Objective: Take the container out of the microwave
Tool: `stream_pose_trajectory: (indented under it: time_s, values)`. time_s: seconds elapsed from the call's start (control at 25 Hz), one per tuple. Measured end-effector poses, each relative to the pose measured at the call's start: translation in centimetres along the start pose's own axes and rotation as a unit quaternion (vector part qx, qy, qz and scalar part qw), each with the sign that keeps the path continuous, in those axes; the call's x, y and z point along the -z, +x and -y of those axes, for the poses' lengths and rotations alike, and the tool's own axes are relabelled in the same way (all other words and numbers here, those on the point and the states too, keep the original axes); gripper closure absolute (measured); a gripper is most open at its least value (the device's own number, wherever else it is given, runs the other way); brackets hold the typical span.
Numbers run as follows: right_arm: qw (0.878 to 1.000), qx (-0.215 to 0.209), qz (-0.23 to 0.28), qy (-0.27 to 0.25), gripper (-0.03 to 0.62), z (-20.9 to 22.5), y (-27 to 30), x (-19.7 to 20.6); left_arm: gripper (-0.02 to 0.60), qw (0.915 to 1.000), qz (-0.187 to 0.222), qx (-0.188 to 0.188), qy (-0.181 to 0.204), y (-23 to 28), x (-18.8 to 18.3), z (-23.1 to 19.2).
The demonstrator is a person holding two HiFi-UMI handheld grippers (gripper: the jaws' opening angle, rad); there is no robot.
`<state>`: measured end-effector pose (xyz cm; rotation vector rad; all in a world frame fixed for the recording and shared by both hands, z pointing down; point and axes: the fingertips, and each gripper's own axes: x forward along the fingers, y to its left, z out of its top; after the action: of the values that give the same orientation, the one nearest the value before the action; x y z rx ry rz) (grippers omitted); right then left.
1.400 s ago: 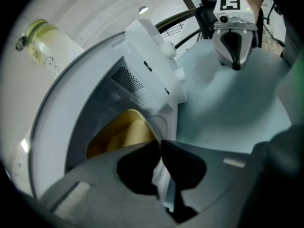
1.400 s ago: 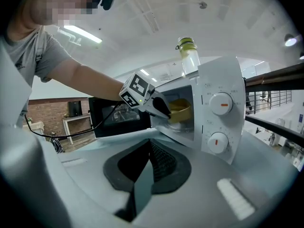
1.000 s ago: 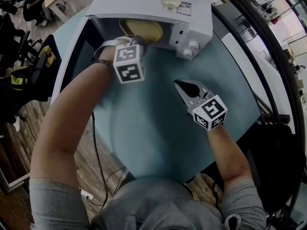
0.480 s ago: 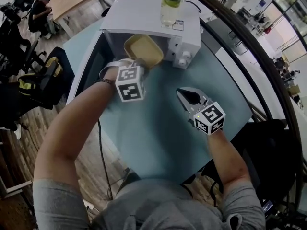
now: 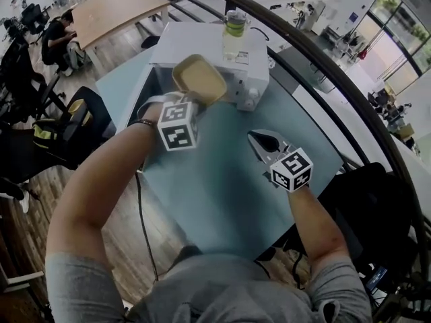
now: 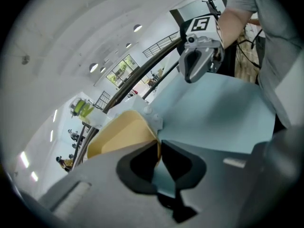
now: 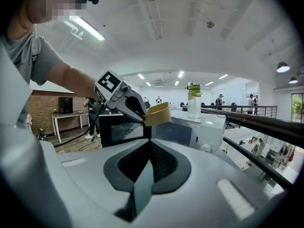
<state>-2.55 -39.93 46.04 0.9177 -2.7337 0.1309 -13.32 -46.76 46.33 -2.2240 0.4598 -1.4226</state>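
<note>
Lifted from microwave (image 5: 202, 42) — smooth yellow container (image 5: 200, 79) (left gripper (image 6: 159, 148) pinches rim); right gripper (image 5: 256, 138) closed

L gripper (image 7: 140, 112) holds yellow container (image 7: 158, 113) by microwave (image 7: 209, 127).

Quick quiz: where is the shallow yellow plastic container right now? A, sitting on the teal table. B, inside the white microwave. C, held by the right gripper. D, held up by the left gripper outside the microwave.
D: the shallow yellow plastic container is up in the air in front of the white microwave, its rim pinched in the left gripper, while the right gripper is shut on nothing.
</note>
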Motion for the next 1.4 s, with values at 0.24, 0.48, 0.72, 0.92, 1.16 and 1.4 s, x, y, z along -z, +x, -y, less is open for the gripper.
stream_pose_trajectory:
  time_s: [0.24, 0.48, 0.72, 0.92, 1.16, 1.4]
  values:
    - [0.998, 0.052, 0.019, -0.007, 0.588, -0.5, -4.1, -4.6, 0.543, 0.9991, 0.026, -0.018, 0.028, -5.3, -3.1, -2.5]
    - [0.994, 0.102, 0.030, -0.001, 0.588, -1.6, -9.1, -8.7, 0.543, 0.9961, 0.048, -0.032, 0.066, -11.8, -6.8, -3.8]
    - [0.991, 0.127, 0.033, -0.014, 0.588, -2.2, -16.8, -11.3, 0.543, 0.9931, 0.057, -0.049, 0.090, -18.1, -12.8, -3.7]
    - [0.990, 0.133, 0.041, -0.029, 0.588, -1.4, -23.4, -12.6, 0.541, 0.9929, 0.047, -0.057, 0.093, -21.6, -17.9, -2.1]
    - [0.989, 0.125, 0.054, -0.048, 0.588, -1.4, -30.0, -12.8, 0.543, 0.9913, 0.041, -0.073, 0.102, -25.2, -24.4, 2.1]
    - [0.991, 0.106, 0.059, -0.056, 0.588, 2.3, -26.9, -14.3, 0.543, 0.9900, 0.035, -0.093, 0.100, -25.8, -24.3, -0.7]
